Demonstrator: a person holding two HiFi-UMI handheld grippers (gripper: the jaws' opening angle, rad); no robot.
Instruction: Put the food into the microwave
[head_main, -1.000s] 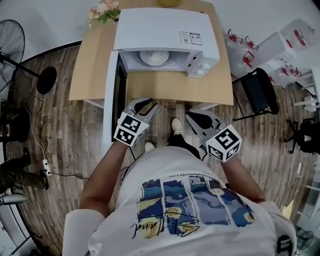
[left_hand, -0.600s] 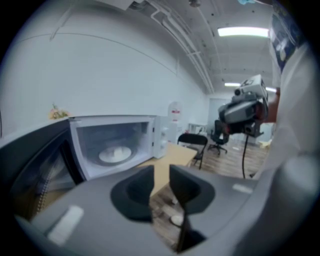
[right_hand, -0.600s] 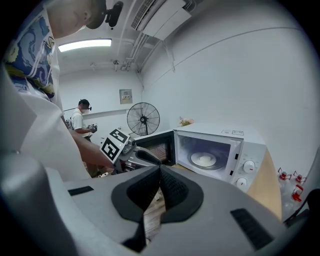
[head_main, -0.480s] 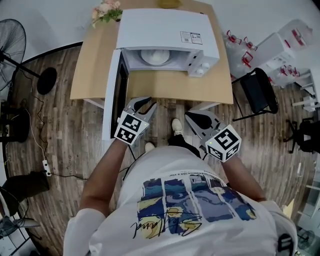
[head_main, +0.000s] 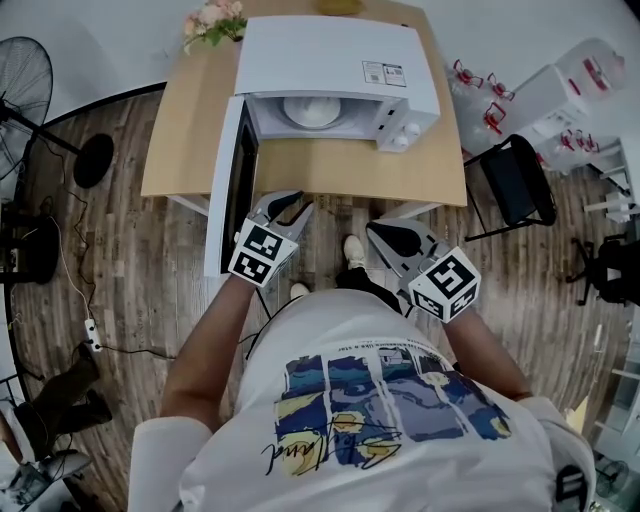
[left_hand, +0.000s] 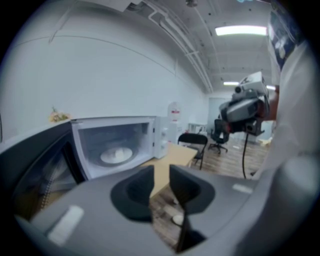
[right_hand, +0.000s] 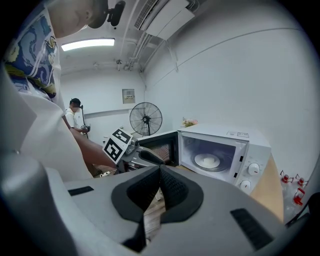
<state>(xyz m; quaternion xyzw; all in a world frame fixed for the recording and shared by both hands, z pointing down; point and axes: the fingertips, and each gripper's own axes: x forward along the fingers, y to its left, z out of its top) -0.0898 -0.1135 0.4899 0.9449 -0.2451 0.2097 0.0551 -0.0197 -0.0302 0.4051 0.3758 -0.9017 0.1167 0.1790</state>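
Your left gripper (head_main: 293, 206) is empty, jaws slightly apart; your right gripper (head_main: 390, 232) is empty, jaws together. Food (head_main: 308, 112) sits inside the open microwave (head_main: 335, 55) on the counter (head_main: 190, 130).

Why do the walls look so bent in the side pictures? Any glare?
Left gripper view: the wide lens bows the wall and blackens the corners; the ceiling light glares white. Right gripper view: same bowing, though the microwave looks sharp. Head view: evenly lit, no harsh shadows.
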